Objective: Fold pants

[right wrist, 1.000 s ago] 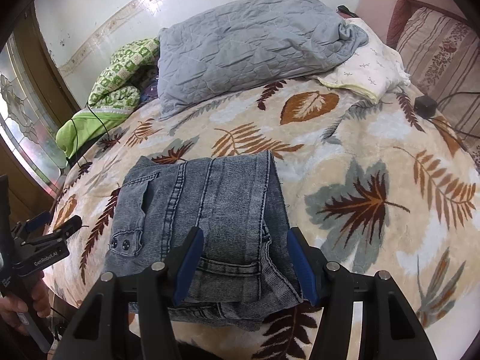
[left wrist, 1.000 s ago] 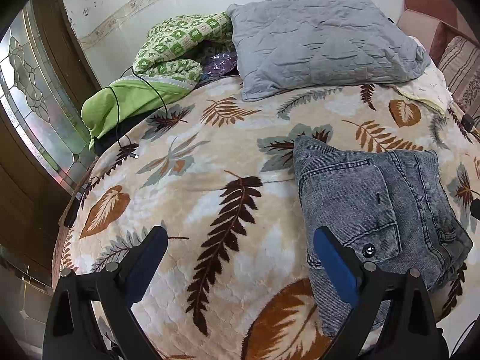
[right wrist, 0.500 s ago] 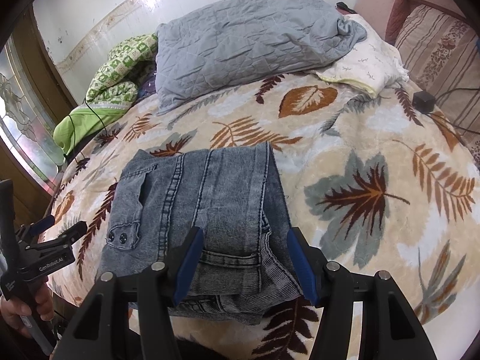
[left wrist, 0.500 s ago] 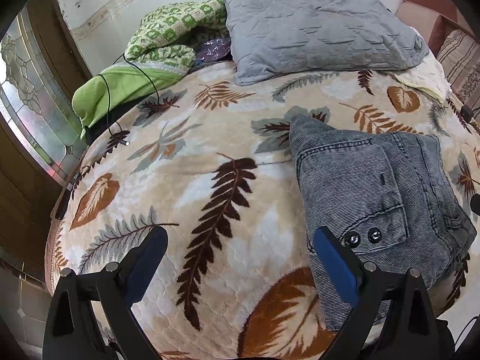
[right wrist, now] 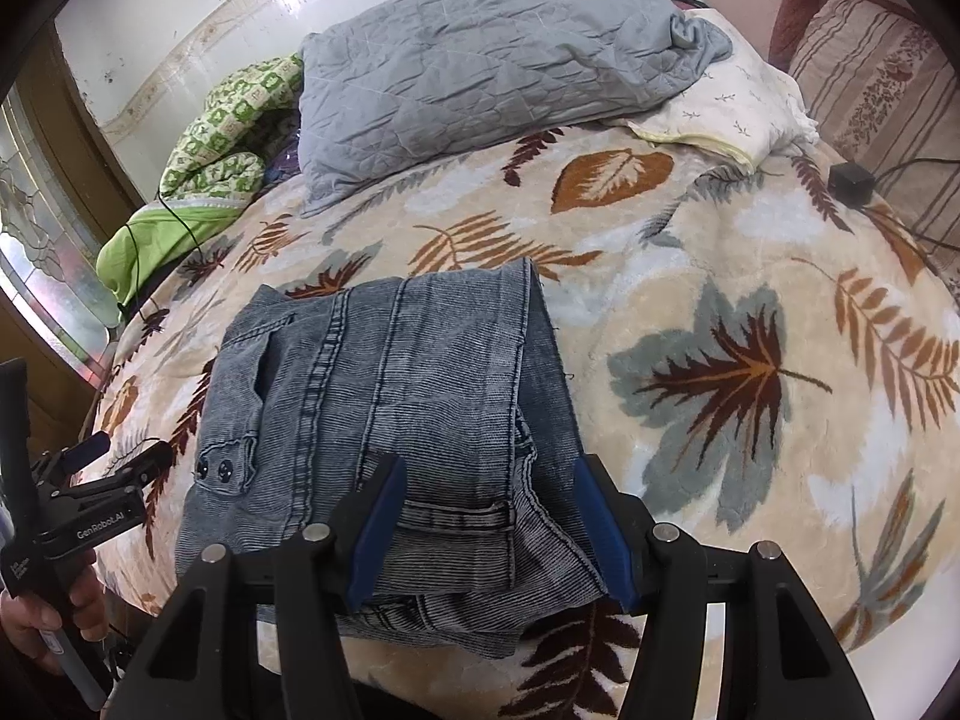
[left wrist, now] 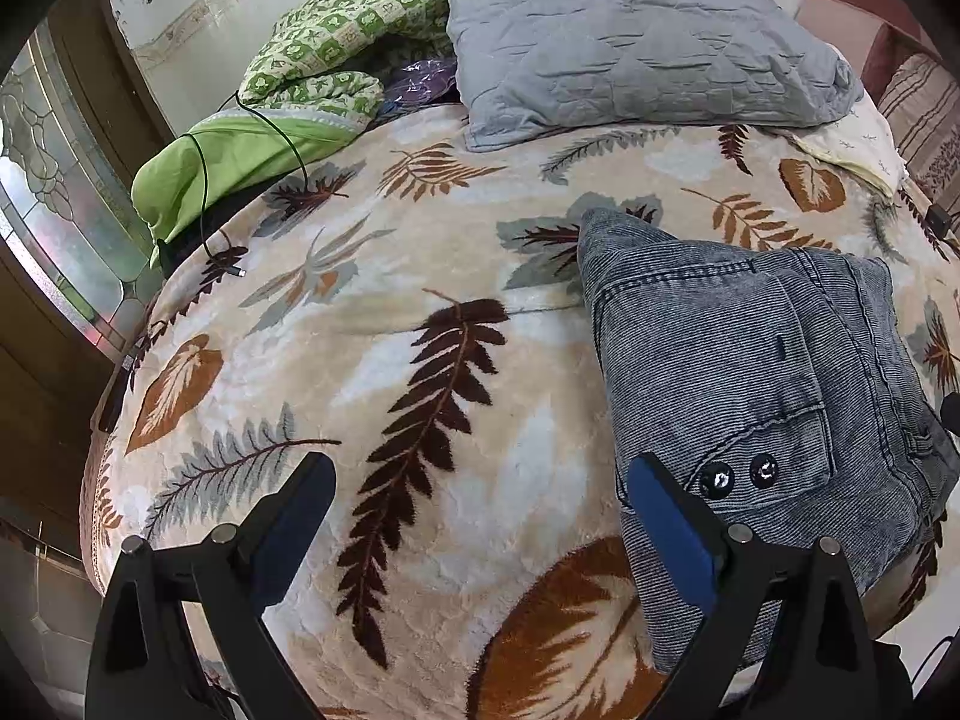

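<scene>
The grey denim pants lie folded into a thick rectangle on the leaf-patterned blanket, near the bed's front edge. My right gripper hovers over the near edge of the fold, open, its blue pads apart and pressing nothing. My left gripper is wide open over bare blanket, just left of the pants; its right finger sits beside the pocket with two dark buttons. In the right wrist view the left gripper shows at the far left, held by a hand.
At the back, a grey quilted pillow leans on the wall beside a green checkered quilt. A black cable runs over a green cloth. A cream pillow, a striped cushion and a black charger sit right. A glass pane stands left.
The left gripper has tipped slightly downward, so the pocket's two buttons now show clear of its right finger. The right gripper and the pants have hardly moved.
</scene>
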Available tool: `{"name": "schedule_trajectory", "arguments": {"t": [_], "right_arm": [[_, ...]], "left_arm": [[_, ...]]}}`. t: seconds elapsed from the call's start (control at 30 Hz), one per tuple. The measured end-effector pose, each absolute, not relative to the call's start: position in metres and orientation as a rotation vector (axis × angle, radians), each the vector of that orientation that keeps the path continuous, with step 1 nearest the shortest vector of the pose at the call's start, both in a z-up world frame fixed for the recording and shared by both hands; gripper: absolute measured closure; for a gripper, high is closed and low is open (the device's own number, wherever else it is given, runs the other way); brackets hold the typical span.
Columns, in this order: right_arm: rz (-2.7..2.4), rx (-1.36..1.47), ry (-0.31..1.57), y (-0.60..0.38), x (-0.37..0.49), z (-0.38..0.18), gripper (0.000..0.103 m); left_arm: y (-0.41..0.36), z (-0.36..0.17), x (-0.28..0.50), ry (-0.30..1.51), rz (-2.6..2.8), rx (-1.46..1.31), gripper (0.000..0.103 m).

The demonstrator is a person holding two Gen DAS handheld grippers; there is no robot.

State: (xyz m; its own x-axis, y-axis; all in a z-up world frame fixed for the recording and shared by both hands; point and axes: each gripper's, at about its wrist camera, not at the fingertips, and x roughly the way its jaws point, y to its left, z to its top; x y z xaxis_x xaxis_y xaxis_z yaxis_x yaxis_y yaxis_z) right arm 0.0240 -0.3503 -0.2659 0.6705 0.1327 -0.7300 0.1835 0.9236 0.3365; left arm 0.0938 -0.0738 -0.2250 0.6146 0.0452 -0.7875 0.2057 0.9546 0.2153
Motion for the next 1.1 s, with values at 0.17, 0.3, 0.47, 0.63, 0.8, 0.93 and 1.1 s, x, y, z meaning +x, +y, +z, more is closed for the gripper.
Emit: {"name": "schedule_trajectory", "arguments": {"t": [0.17,0.3,0.47,0.63,0.8,0.93,1.1], "right_arm": [[-0.032,0.407,0.842,-0.35,0.024,-0.267,0.041],[-0.038,0.411,0.844,-0.353,0.025,-0.268,0.041],[-0.047,0.412,0.846,-0.357,0.025,-0.269,0.041],[-0.064,0.42,0.848,-0.364,0.026,-0.271,0.041],[-0.072,0.433,0.853,-0.369,0.026,-0.275,0.04],[-0.071,0.432,0.851,-0.369,0.026,-0.275,0.036],[-0.068,0.44,0.853,-0.37,0.028,-0.278,0.036]], "left_arm": [[-0.075,-0.228,0.094,0.912,-0.096,0.303,0.005],[-0.075,-0.229,0.095,0.914,-0.097,0.304,0.005],[-0.073,-0.23,0.097,0.917,-0.097,0.298,0.005],[-0.074,-0.23,0.098,0.92,-0.11,0.291,0.005],[-0.079,-0.232,0.097,0.921,-0.124,0.306,0.005],[-0.081,-0.232,0.097,0.921,-0.127,0.309,0.005],[-0.083,-0.23,0.098,0.916,-0.129,0.31,0.005]]}}
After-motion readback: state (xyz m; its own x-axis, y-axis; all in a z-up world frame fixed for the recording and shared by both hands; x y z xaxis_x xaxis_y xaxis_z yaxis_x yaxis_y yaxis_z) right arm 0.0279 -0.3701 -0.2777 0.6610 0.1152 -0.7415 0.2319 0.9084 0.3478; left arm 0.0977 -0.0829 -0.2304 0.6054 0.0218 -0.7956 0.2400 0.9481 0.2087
